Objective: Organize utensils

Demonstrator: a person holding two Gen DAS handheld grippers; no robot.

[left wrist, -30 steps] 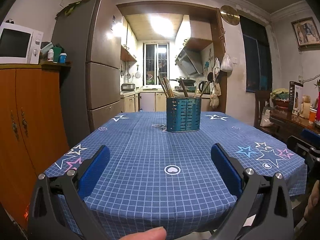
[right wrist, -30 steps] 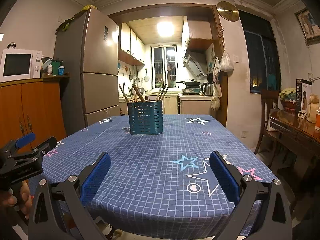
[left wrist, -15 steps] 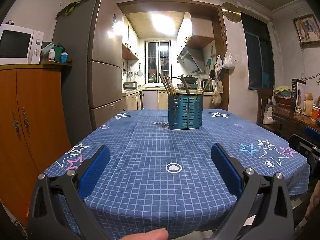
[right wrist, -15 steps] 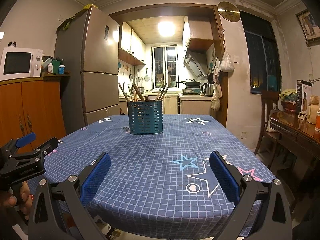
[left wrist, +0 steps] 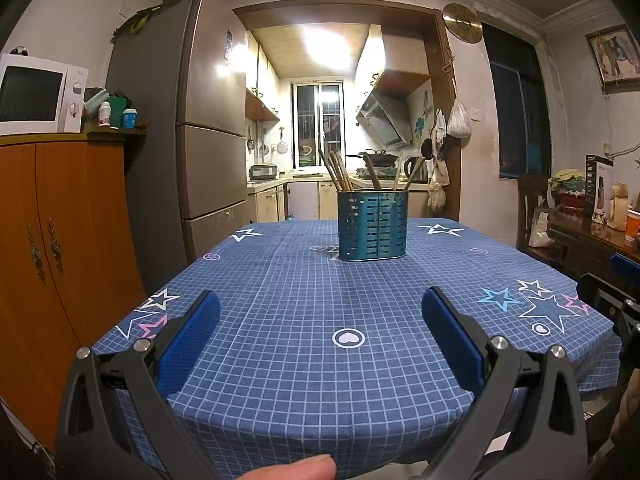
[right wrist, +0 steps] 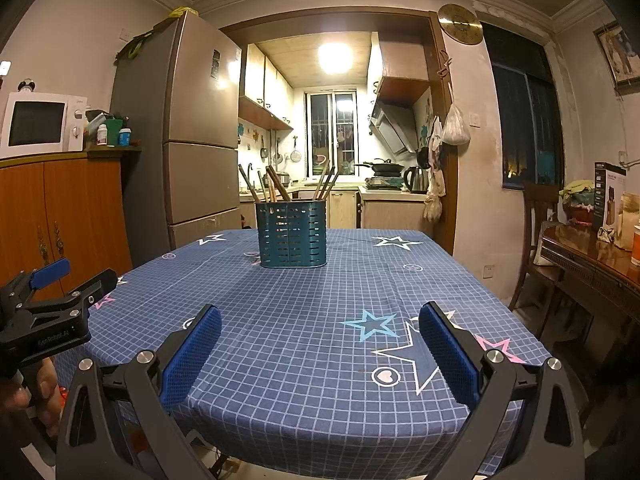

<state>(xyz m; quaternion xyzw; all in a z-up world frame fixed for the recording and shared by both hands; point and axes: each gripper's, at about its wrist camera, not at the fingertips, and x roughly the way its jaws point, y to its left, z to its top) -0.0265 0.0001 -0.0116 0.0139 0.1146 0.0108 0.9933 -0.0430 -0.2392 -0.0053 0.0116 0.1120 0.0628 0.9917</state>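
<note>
- The teal slotted utensil caddy (left wrist: pixel 372 225) stands upright on the worktop (left wrist: pixel 304 344), on the blue star-print cloth, toward the far edge and well apart from both grippers.
- Wooden chopsticks (left wrist: pixel 338 172) and other utensil handles stick up out of the caddy's open top, leaning outward in two loose groups, one toward the caddy's left side and one toward its right; their long axes run near vertical, tilted away from each other.
- Whether the caddy is split into compartments inside cannot be told from here.
- The left gripper (left wrist: pixel 320 322) hangs over the worktop's near edge, its blue-padded fingers (left wrist: pixel 188 344) spread wide with nothing between them. From it the caddy lies ahead and slightly right of the midline.
- The right gripper (right wrist: pixel 320 324) also sits at the near edge, fingers (right wrist: pixel 448 356) parted wide and empty. From it the caddy lies ahead and a little left of the midline.
- The caddy thus sits roughly between the two lines of approach; neither gripper looks clearly nearer.
- In the right wrist view the left gripper (right wrist: pixel 52 288) shows beside the worktop's left corner, gripped by a hand (right wrist: pixel 28 392).
- No loose utensils show on the cloth around the caddy, so the next reach likely goes forward and up to the handle tips, closing across a stick's long axis.
</note>
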